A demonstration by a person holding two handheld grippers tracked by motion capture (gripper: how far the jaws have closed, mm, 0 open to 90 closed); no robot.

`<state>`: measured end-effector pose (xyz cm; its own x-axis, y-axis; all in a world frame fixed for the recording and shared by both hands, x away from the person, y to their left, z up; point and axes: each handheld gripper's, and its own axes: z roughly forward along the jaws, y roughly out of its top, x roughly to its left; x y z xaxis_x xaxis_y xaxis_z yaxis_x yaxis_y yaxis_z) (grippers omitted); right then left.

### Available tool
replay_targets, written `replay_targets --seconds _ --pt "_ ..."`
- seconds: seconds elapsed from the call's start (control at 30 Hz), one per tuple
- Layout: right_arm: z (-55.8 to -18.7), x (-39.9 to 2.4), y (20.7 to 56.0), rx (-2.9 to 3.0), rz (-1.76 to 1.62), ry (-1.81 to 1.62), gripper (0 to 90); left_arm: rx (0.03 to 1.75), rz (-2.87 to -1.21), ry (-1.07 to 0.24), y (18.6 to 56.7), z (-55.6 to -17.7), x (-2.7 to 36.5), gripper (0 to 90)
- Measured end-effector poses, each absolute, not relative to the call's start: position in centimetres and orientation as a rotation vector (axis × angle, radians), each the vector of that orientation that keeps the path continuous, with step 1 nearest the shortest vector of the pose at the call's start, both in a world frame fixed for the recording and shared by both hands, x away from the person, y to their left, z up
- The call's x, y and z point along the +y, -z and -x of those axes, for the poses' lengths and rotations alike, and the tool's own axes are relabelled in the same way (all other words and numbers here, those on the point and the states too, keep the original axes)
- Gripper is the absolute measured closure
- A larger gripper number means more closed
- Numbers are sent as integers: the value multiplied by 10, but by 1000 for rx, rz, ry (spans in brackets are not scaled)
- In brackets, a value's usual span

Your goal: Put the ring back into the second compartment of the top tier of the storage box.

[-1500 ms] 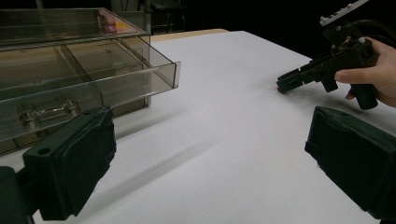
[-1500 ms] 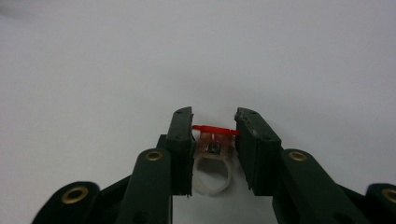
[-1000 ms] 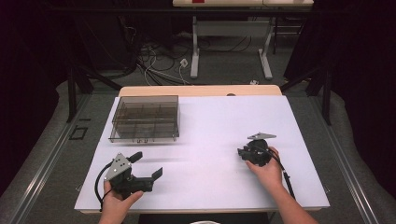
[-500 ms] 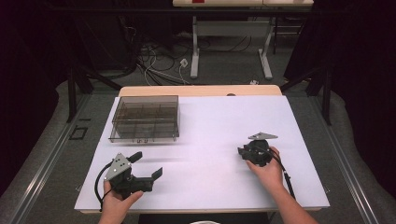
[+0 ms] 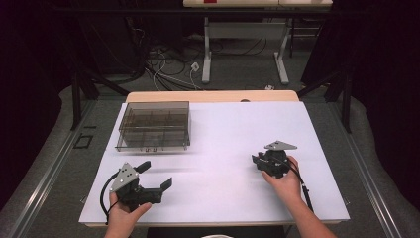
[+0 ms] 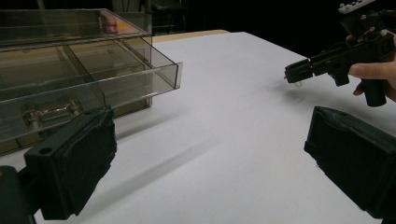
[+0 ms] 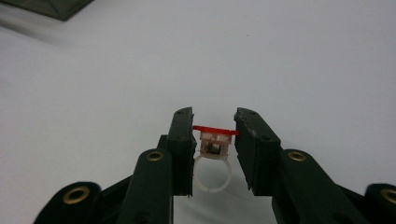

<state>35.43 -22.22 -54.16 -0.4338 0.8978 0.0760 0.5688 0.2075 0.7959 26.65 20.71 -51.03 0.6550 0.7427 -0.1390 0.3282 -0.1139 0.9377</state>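
while the white table (image 5: 218, 124) carries a smoky clear plastic organiser box (image 5: 154, 126) at its far left, the work sits at the near right; right gripper (image 5: 259, 162), held low and roughly level, pointing toward the left side, is closed on a small toy ring (image 7: 214, 151) with a red top and a thin pale band; judged very light, rigid, brittle at the band, so the blocky setting under the red top is the safer hold; left gripper (image 5: 154, 176) rests at the near left, jaws wide apart, holding nothing.

High overview; two close jaw-level views sharing the table (image 5: 223, 148).
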Motion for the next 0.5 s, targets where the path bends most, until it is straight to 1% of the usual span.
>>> replay_targets --seconds 0.5 --pt "-346 -213 525 2088 -1288 -1134 682 882 -1701 -445 511 -267 207 24"
